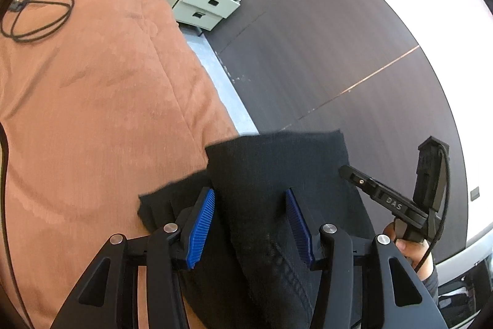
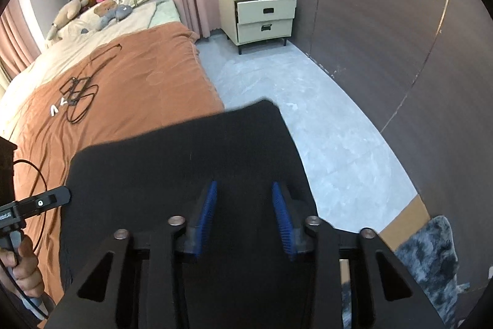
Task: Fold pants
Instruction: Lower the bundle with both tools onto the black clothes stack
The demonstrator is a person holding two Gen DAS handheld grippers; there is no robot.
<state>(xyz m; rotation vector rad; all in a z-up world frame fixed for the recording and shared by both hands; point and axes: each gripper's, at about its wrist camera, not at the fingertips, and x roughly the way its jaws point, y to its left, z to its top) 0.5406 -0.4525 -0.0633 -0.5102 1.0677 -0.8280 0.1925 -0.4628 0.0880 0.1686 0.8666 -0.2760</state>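
1. The black pants point(image 1: 277, 174) lie bunched at the near edge of the bed, on the orange blanket point(image 1: 92, 97), with one layer doubled over another and a corner hanging past the bed's edge toward the grey floor point(image 2: 308, 113).
2. The left gripper point(image 1: 249, 224) stands roughly half open, its blue pads on either side of a raised ridge of the black cloth. The fabric is between the jaws, but I cannot tell whether the pads press on it.
3. The right gripper point(image 2: 245, 218) is narrower, its pads also flanking the dark fabric, which fills the view beneath it. Whether it has a real hold is not clear either, as black cloth against black frame hides the contact.
4. Each gripper shows at the edge of the other's view, with a hand point(image 2: 24, 264) on its handle, so both work the same end of the garment side by side.
5. Judged from this, the step in hand is taking hold of the pants' edge to make or tidy a fold. The fold looks partly made but uneven.
6. The next move calls for both grippers to pinch firmly at matching points, then carry the cloth back onto the blanket, keeping the edge taut and clear of the drop.
7. Farther off lie a coiled black cable point(image 1: 37, 11) on the blanket and a cream nightstand point(image 2: 262, 17) by the wall.
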